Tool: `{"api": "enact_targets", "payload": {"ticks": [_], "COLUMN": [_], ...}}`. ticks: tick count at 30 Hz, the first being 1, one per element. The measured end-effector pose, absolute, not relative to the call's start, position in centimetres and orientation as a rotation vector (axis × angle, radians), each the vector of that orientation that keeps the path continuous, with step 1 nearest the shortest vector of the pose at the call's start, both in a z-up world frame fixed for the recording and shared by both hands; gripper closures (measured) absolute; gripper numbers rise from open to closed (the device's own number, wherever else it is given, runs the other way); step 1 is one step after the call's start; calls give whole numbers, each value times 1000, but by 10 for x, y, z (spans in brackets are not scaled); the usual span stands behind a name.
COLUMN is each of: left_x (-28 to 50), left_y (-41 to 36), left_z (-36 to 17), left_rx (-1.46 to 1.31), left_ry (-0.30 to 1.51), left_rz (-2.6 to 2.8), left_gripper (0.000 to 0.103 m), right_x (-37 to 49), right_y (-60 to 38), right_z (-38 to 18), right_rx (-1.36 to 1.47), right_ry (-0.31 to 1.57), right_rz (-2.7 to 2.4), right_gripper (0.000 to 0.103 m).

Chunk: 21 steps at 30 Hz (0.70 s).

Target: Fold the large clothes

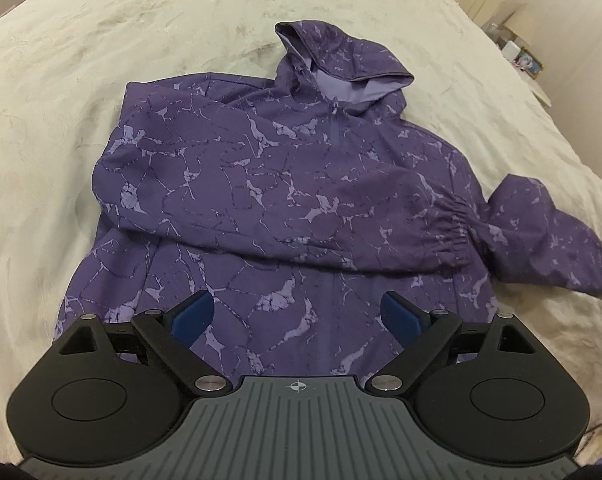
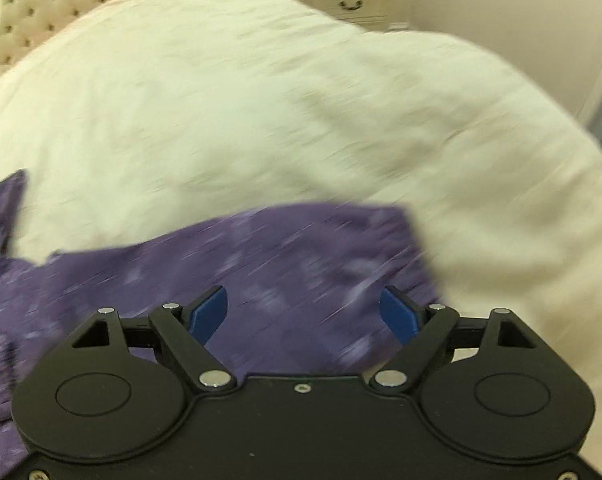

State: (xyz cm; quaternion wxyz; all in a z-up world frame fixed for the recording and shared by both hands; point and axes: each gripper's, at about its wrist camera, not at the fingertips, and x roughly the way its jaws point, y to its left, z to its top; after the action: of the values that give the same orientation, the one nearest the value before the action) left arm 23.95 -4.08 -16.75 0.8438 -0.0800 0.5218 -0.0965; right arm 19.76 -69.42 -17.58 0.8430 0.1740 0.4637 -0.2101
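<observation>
Purple hooded jacket [image 1: 285, 184] with pale lilac marbled veining, lilac hood lining [image 1: 353, 88], cream bedspread [image 1: 101, 60], blue-padded black jaws

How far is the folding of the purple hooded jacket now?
Done: one sleeve lies folded across the chest of the purple jacket on the cream bedcover. In hand: nothing; the left gripper and right gripper are open above the fabric. Left: the other sleeve sticks out sideways, the hood is unfolded, and the body is unfolded.
</observation>
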Motion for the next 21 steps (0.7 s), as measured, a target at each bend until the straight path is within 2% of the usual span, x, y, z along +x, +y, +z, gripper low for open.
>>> {"api": "enact_targets", "payload": {"ticks": [3,7,8,11,13,15,16,17,21], "left_x": [240,243,244,248,250,252,252,253,255], "left_y": [-47,-56,-57,-62,-63,-62,-61,-60,-53], "left_z": [-168,-171,-172,-172,-171,-171,-171,-171,-171], "left_rx": [-161,-139,-134,-117,-109,-109,-111,-114,-119], "left_ry": [1115,1136,1139,1141,1138,1135,1133,1131,1119], "left_rz": [-196,-201,-206,-221,-228,-234,-237,-240,-260], "left_gripper": [12,12,12,12,12,12,12,12,12], "right_x": [203,205,205,205,201,196,192,191,184], "right_y": [-716,-735,-738,-743,-739,-735,-733,-732,-703], "right_z": [-185,-204,-210,-229,-227,-223,-218,-214,-180], "right_rx": [353,403,431,567,562,563,573,587,536], "right_ry": [1003,1063,1084,1153,1133,1105,1084,1062,982], "right_rz": [-482,-503,-492,-424,-429,-434,-431,-420,-404], "right_gripper": [11,8,4,1,10,42,48,60,65]}}
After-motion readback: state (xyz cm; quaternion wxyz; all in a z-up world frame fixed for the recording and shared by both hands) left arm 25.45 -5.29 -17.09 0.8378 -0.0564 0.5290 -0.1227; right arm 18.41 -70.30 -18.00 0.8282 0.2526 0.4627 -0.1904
